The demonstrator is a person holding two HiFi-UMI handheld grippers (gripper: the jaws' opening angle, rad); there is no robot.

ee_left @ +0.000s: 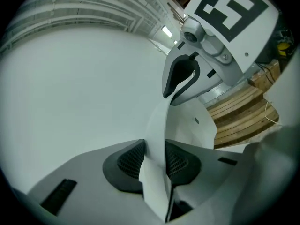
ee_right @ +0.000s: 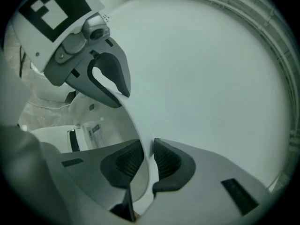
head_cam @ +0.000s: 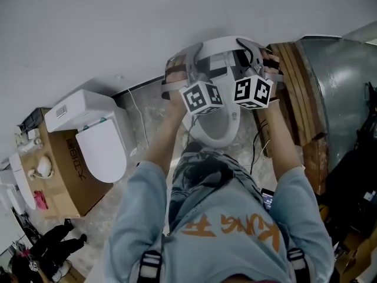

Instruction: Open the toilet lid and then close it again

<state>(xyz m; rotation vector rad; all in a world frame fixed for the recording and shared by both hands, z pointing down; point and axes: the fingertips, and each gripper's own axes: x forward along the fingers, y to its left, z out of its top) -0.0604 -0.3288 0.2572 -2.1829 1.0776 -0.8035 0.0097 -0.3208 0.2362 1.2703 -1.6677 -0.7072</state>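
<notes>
Smooth, glossy white plastic is showing on the toilet lid (ee_left: 157,125) between the left claw's (ee_left: 154,167) pads (ee_left: 127,162) (dark, ribbed, matt); bare wooden planks (ee_left: 234,118) are lying beyond it.

Toilet bowl (head_cam: 215,131) straight ahead of the person, its lid (head_cam: 227,45) up off it on the far side, wall (head_cam: 118,28) behind. The left tool (ee_left: 154,161) is on the lid's left rim and the right tool (ee_right: 147,161) on its right rim, with the rim between each pair of pads. A second toilet (head_cam: 100,140) is off to the left, next to a cardboard box (head_cam: 65,170). Wooden planks (head_cam: 297,93) are right of the bowl, a metal duct (head_cam: 339,87) just beyond them.
</notes>
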